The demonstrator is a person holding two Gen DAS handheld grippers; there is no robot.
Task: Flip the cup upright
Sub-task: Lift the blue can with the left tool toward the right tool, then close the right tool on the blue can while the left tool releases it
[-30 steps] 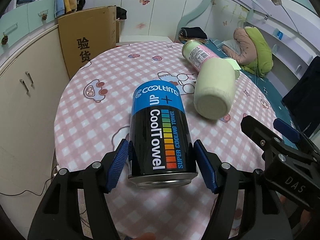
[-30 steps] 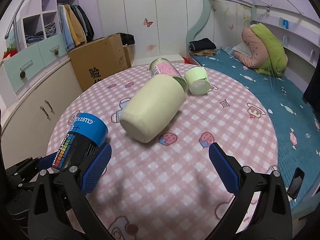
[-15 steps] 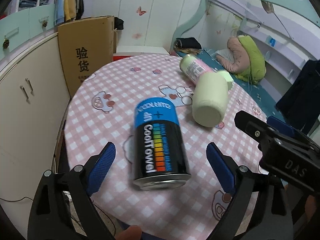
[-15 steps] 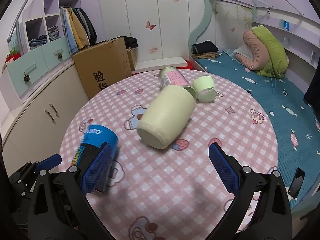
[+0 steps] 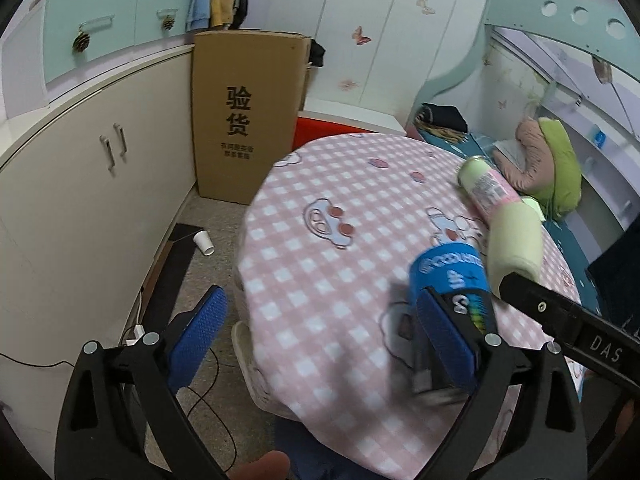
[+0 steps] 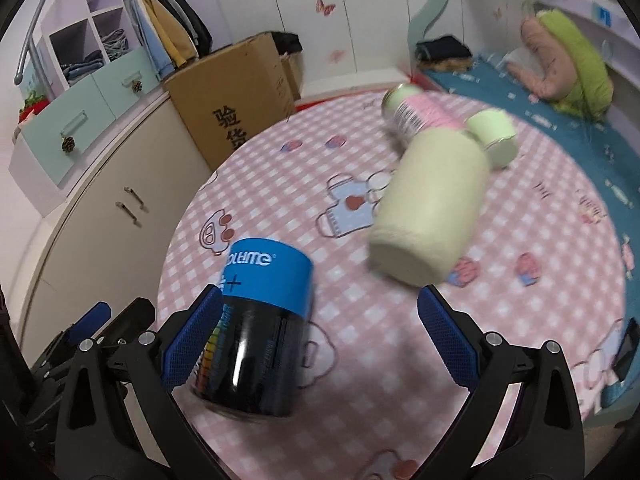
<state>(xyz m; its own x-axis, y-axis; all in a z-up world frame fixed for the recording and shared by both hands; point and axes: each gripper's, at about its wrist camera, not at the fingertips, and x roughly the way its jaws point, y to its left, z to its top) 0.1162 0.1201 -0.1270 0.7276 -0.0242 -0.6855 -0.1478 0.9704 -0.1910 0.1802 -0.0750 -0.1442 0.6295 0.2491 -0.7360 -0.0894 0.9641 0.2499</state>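
Observation:
A black can with a blue lid, marked CoolTowel [image 6: 260, 328], stands on the pink checked table [image 6: 520, 344] near its left edge; it also shows in the left wrist view [image 5: 452, 276], partly behind my right finger. A pale green cup [image 6: 432, 208] lies on its side mid-table, also in the left wrist view [image 5: 516, 240]. A pink-labelled can [image 6: 416, 116] lies behind it. My left gripper [image 5: 320, 344] is open and empty, left of the black can, over the table edge. My right gripper [image 6: 316, 344] is open and empty, just in front of the black can.
A small green lid [image 6: 492, 136] lies by the cup's mouth. A cardboard box [image 5: 248, 112] and cream cabinets [image 5: 92, 184] stand left of the table. A paper cup [image 5: 203, 242] lies on the floor. A bed with a pillow [image 6: 560, 52] is at the right.
My left gripper let go of the black can, opened wide and drew back to the left, off the table edge. The right gripper has moved left and closer to the black can.

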